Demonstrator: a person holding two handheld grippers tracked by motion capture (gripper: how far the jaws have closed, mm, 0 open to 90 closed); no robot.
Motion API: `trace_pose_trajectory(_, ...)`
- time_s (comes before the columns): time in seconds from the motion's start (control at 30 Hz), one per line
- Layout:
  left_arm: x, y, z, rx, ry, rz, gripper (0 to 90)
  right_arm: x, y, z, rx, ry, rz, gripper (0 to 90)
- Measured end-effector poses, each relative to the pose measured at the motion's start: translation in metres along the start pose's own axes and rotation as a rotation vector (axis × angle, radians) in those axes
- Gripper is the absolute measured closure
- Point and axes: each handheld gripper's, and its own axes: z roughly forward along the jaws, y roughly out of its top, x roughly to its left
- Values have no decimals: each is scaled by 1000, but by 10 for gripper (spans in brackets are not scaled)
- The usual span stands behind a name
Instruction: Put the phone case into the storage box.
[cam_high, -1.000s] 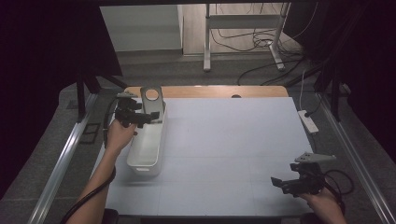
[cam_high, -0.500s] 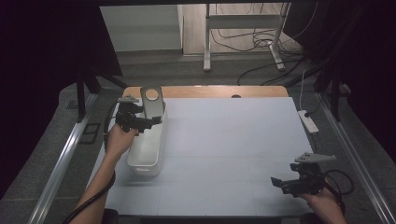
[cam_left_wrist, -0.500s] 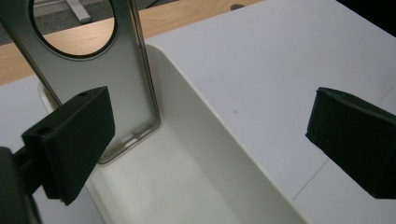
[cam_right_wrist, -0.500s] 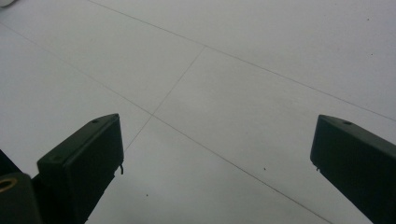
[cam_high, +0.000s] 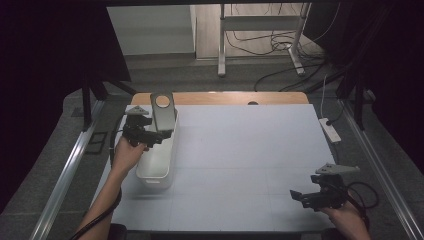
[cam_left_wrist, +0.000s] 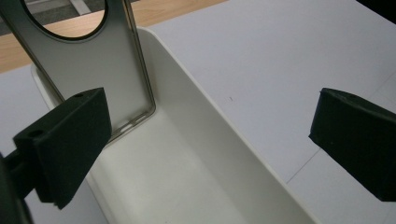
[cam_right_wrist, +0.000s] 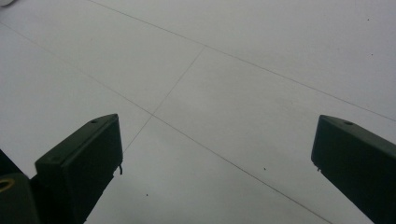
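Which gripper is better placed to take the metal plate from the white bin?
The left gripper: it hovers open above the white bin, beside the metal plate. The right gripper is far away, over bare table.

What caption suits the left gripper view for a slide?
Open left tool over a white bin holding an upright grey metal plate with a round hole.

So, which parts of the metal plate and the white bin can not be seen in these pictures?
- Metal plate: its top is cut off by the upper edge in the left gripper view; its lower left corner is hidden behind a jaw of the left gripper.
- White bin: in the high view the left gripper and hand cover part of its left wall; the left gripper view cuts off its near end.
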Motion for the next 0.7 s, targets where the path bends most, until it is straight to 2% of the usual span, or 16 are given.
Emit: trace_pose_trajectory(0.7, -19, -13, -12, 6, -12, 17, 0, 1, 0, 0, 2, -3, -3, 13)
